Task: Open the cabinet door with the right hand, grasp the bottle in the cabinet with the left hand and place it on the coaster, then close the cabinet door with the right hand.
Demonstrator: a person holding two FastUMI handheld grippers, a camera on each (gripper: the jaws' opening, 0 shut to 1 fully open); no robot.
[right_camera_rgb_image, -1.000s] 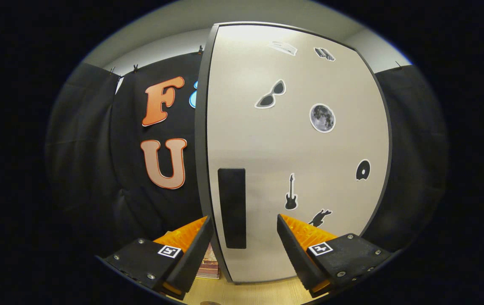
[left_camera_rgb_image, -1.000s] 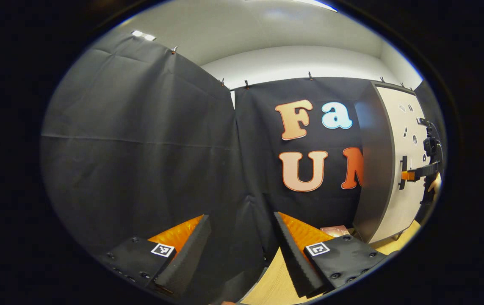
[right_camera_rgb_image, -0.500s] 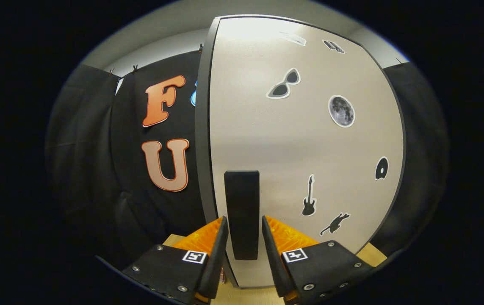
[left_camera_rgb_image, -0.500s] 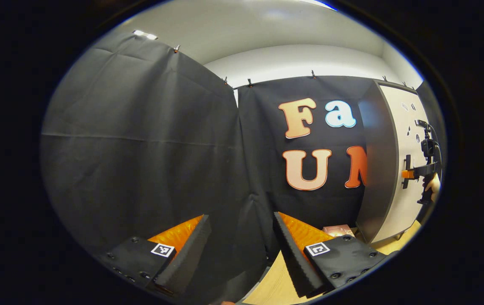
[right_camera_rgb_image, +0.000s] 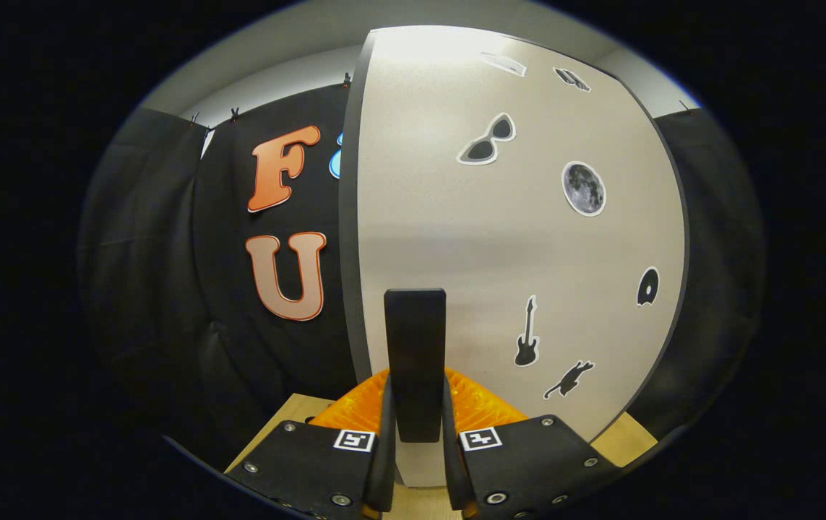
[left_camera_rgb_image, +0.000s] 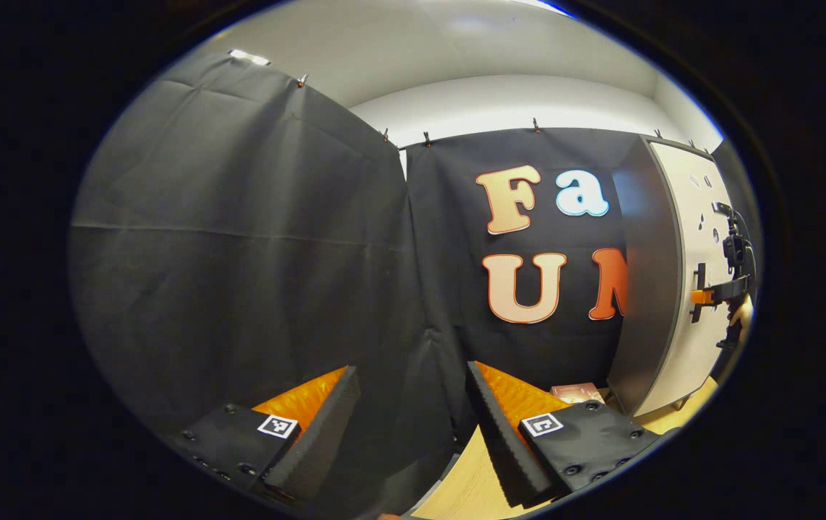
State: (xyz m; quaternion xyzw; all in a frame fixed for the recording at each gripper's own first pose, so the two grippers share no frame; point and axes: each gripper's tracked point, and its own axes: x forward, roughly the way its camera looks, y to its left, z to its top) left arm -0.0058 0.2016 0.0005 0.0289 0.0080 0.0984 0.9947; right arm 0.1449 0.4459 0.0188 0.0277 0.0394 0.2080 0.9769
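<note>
The cabinet (right_camera_rgb_image: 499, 238) takes up the centre and right of the right gripper view, its pale door (right_camera_rgb_image: 456, 217) shut flush and dotted with small dark stickers: sunglasses (right_camera_rgb_image: 486, 140) at upper centre, a moon (right_camera_rgb_image: 584, 188) to their right, a guitar (right_camera_rgb_image: 525, 341) lower down. In the left gripper view the same cabinet (left_camera_rgb_image: 662, 274) stands at the right edge of the frame, dark side panel toward the camera, on a light wooden table (left_camera_rgb_image: 470, 484) whose surface shows at the bottom. The door's black vertical handle (right_camera_rgb_image: 415, 361) sits at lower centre of the right gripper view, and the right gripper (right_camera_rgb_image: 415, 433) has closed in on it, both padded fingers pressing its sides near the lower end. In the left gripper view that right gripper (left_camera_rgb_image: 705, 296) appears small at the far right, clamped on the handle (left_camera_rgb_image: 699, 292), with a hand (left_camera_rgb_image: 739, 314) behind it. The left gripper (left_camera_rgb_image: 413, 426) occupies the bottom centre of its own view, fingers spread wide with nothing between them, pointing at the black cloth. A small reddish coaster (left_camera_rgb_image: 577, 392) lies on the table just left of the cabinet's base. The bottle is behind the closed door, out of sight.
</note>
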